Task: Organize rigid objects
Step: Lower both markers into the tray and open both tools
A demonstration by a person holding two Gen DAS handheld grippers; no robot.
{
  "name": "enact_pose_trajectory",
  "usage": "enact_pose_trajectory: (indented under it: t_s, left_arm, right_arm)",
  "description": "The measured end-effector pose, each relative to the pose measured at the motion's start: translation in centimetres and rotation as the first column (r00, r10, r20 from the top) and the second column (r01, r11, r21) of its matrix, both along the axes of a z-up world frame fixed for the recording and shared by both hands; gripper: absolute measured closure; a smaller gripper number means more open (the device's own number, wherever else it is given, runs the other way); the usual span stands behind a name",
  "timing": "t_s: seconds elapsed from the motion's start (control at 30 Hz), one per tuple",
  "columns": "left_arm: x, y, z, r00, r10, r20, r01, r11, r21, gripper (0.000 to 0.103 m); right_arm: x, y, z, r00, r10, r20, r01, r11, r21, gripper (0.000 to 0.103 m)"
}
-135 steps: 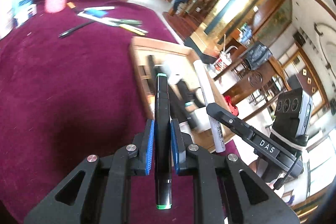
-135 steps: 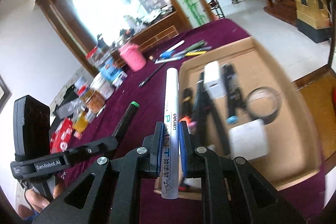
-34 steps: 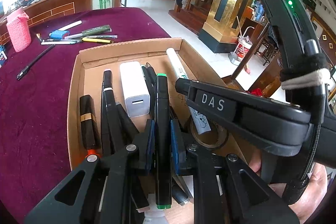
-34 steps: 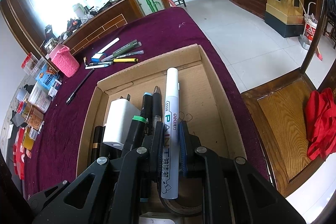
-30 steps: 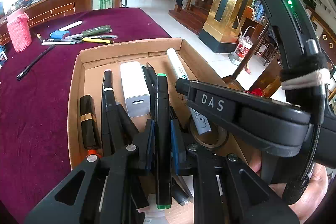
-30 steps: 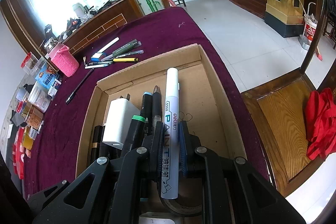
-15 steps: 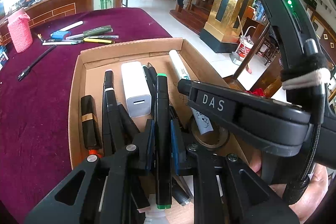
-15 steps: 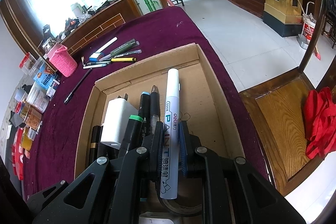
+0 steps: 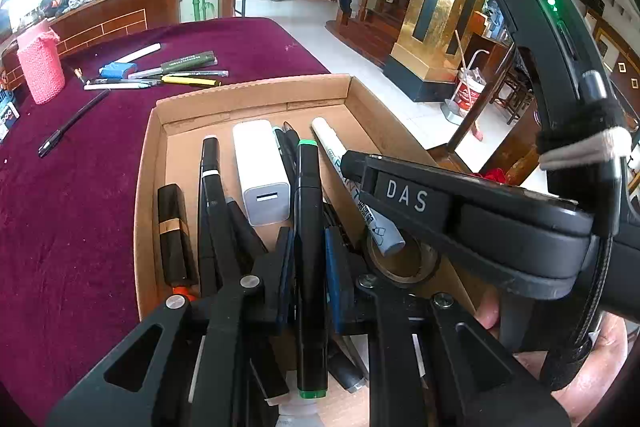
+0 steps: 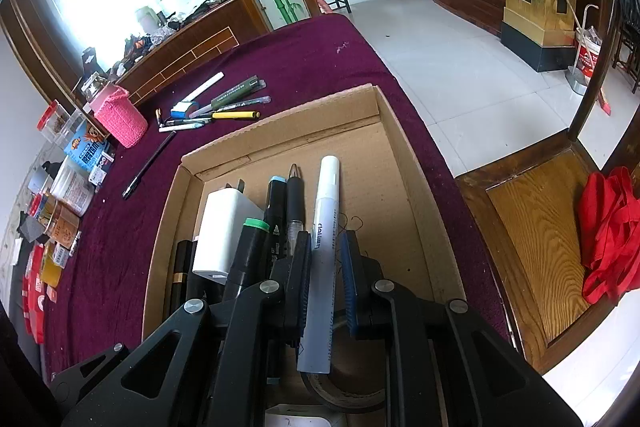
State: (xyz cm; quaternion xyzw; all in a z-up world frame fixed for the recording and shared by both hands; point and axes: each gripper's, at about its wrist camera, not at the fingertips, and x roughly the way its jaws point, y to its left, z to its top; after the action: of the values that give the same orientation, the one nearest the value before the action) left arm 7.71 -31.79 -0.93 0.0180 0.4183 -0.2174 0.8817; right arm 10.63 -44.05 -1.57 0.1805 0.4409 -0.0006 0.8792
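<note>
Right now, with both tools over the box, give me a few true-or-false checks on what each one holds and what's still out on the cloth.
1. The left tool is shut on a black marker with green ends. True.
2. The right tool is empty. False: it holds a white paint marker.
3. The white charger lies inside the cardboard box. True.
4. The pink knitted holder is in the box. False: it stands on the purple cloth.
5. Several pens remain on the cloth beyond the box. True.
</note>
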Motion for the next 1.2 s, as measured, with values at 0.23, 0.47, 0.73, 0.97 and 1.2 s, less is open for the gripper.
enact_pose_trajectory:
  t_s: [0.23,0.47,0.73,0.97,1.2]
  left_arm:
    - [-0.2,0.0,0.0,1.000,0.003,0.007,-0.003,1.000,0.006,0.090]
    - [-0.5,0.0,0.1,1.000,0.005,0.021,-0.005,1.000,0.013,0.090]
    - [-1.1,-0.3,0.5,0.998,0.003,0.061,-0.005,0.999,0.032,0.090]
    - [-1.2,-0.3,0.7,0.997,0.005,0.072,-0.008,0.999,0.035,0.090]
    - [-1.5,-0.3,0.7,0.997,0.008,0.078,-0.011,0.999,0.038,0.090]
  right_arm:
    - [0.0,0.0,0.1,1.000,0.000,0.001,0.000,1.000,0.002,0.089]
    - [-0.2,0.0,0.2,1.000,-0.007,0.008,0.007,1.000,-0.001,0.088]
    - [-0.3,0.0,0.3,1.000,-0.010,0.016,0.010,1.000,-0.007,0.084]
    - [-0.4,0.0,0.3,1.000,-0.015,0.020,0.016,1.000,-0.007,0.081]
    - [-0.6,0.0,0.4,1.000,-0.019,0.024,0.019,1.000,-0.009,0.078]
